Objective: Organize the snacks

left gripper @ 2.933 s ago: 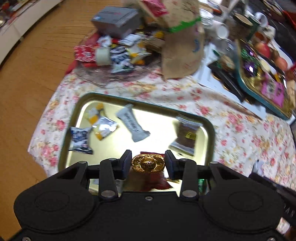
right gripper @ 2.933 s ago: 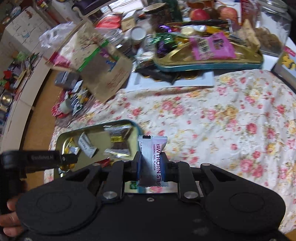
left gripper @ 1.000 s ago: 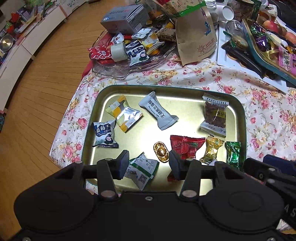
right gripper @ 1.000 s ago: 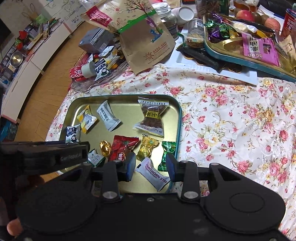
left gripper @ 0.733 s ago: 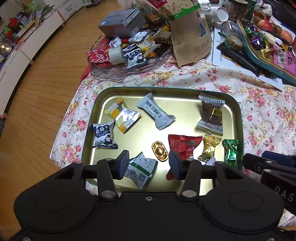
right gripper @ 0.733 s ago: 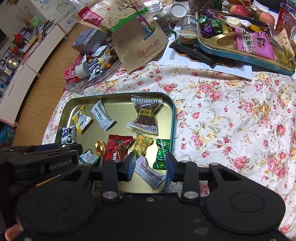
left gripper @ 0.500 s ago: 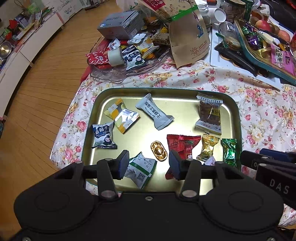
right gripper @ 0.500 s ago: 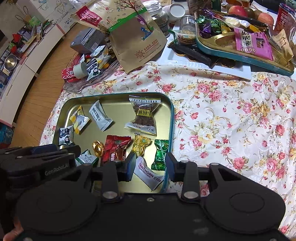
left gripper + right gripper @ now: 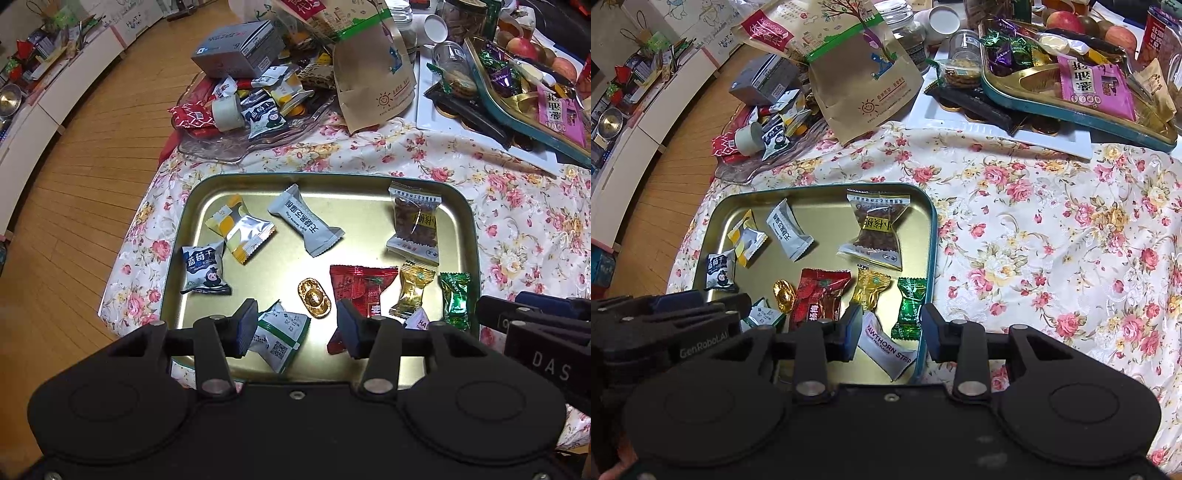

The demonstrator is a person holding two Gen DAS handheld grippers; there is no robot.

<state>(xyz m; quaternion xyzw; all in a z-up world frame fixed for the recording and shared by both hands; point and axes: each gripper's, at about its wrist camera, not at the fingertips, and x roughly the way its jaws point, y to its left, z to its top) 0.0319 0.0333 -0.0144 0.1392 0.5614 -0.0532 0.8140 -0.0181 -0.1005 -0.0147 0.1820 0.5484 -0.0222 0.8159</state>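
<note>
A gold tin tray [image 9: 332,184] [image 9: 812,194] lies on the flowered cloth and holds several wrapped snacks. Among them are a gold ingot candy [image 9: 314,297] [image 9: 785,294], a red packet [image 9: 360,286], a green-and-white packet [image 9: 282,334] and a white hawthorn strip [image 9: 888,347]. My left gripper [image 9: 293,326] is open and empty, above the tray's near edge just behind the ingot. My right gripper [image 9: 889,332] is open and empty, above the hawthorn strip at the tray's near right corner.
A glass dish [image 9: 236,147] heaped with loose snacks, a grey box [image 9: 236,46] and a brown paper bag [image 9: 373,74] stand behind the tray. A teal tin [image 9: 1071,107] of sweets on a white tray [image 9: 997,129] is at the back right. The table's left edge drops to wood floor.
2.9 s ago the left held the gold ingot and the right held the hawthorn strip; both now lie in the tray. Since then both open grippers have drawn back slightly.
</note>
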